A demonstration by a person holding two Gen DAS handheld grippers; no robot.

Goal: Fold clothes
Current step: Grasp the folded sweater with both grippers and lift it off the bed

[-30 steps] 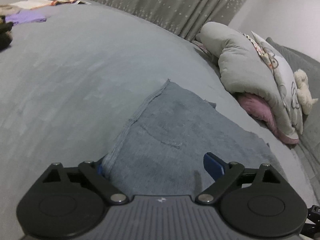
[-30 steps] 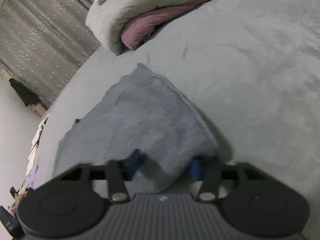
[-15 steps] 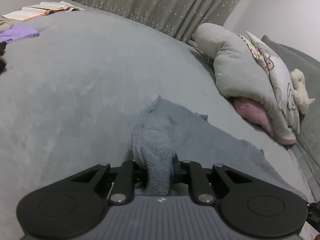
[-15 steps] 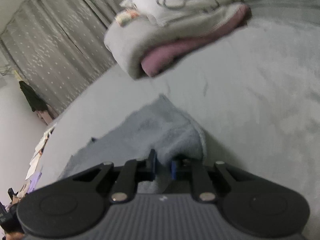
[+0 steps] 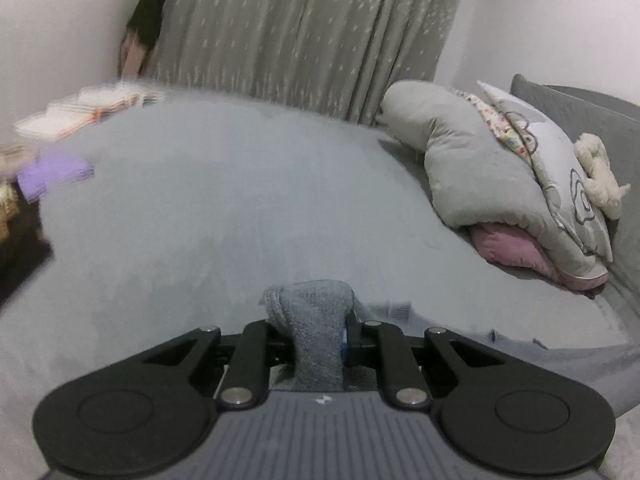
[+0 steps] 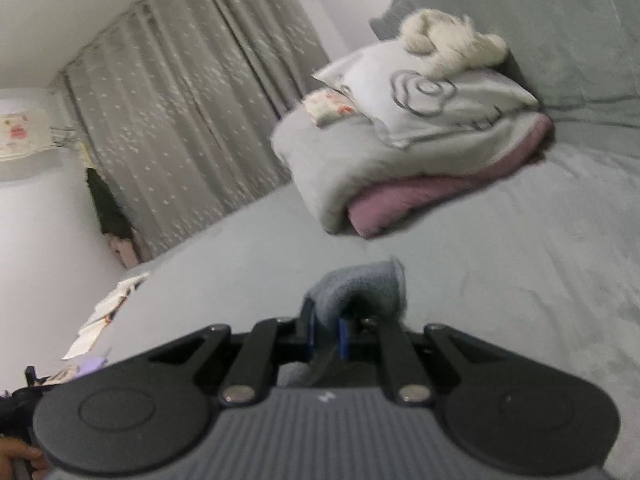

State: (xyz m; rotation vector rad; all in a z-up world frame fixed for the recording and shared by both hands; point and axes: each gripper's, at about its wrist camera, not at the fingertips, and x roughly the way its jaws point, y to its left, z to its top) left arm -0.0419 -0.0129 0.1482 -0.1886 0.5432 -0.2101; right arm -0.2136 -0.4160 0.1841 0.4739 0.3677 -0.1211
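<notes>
The left gripper (image 5: 316, 330) is clamped narrow on a bunched corner of the grey cloth (image 5: 316, 320), which bulges up between its fingers near the camera. The right gripper (image 6: 326, 330) pinches another corner of the cloth (image 6: 360, 284) the same way. Both corners are raised above the grey bed (image 5: 240, 200). Far right lies a folded blanket (image 5: 480, 172) with a pillow (image 5: 560, 160) on it, before a curtain (image 5: 300, 28).

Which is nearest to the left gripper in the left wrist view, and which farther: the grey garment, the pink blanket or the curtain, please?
1. Grey garment: clamped in the left gripper.
2. Pink blanket: right, under the folded bedding.
3. Curtain: behind the bed.
</notes>
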